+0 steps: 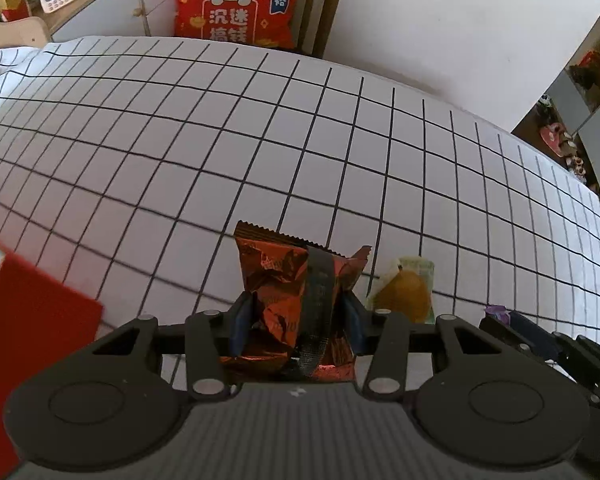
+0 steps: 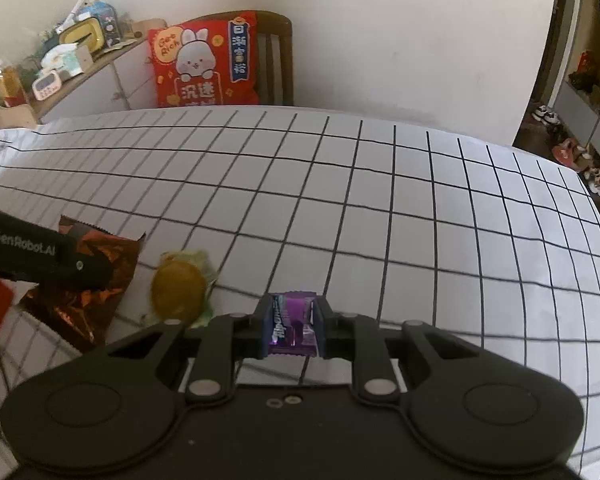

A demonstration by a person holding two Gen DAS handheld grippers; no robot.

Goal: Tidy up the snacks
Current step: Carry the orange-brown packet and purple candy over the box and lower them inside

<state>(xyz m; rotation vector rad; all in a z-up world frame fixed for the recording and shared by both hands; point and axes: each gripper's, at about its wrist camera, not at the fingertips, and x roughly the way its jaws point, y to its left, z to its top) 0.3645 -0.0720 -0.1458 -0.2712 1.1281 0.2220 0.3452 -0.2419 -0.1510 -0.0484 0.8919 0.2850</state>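
Snacks are gripped by both grippers above a counter [image 1: 260, 140] covered with a white cloth ruled in a black grid. A crinkled orange-red foil snack packet with a dark band and serrated top edge [image 1: 276, 288] is pinched between the jaws of the left gripper [image 1: 298, 320], whose pads press on its two sides; the packet stands upright between them, its lower part near the cloth. In the right wrist view the same packet [image 2: 100, 304] is seen partly under the black left gripper body. A small glossy purple wrapped candy [image 2: 294, 322] is clamped between the jaws of the right gripper [image 2: 294, 326], which are drawn nearly together on it. A round yellow pastry in a clear, pale-green wrapper [image 2: 178, 292] lies on the cloth between the two grippers, just beside the foil packet. A flat red object [image 1: 32, 320] is seen at the left edge. A red rabbit-print cushion [image 2: 204, 60] rests on a wooden chair [image 2: 278, 56] beyond the counter.
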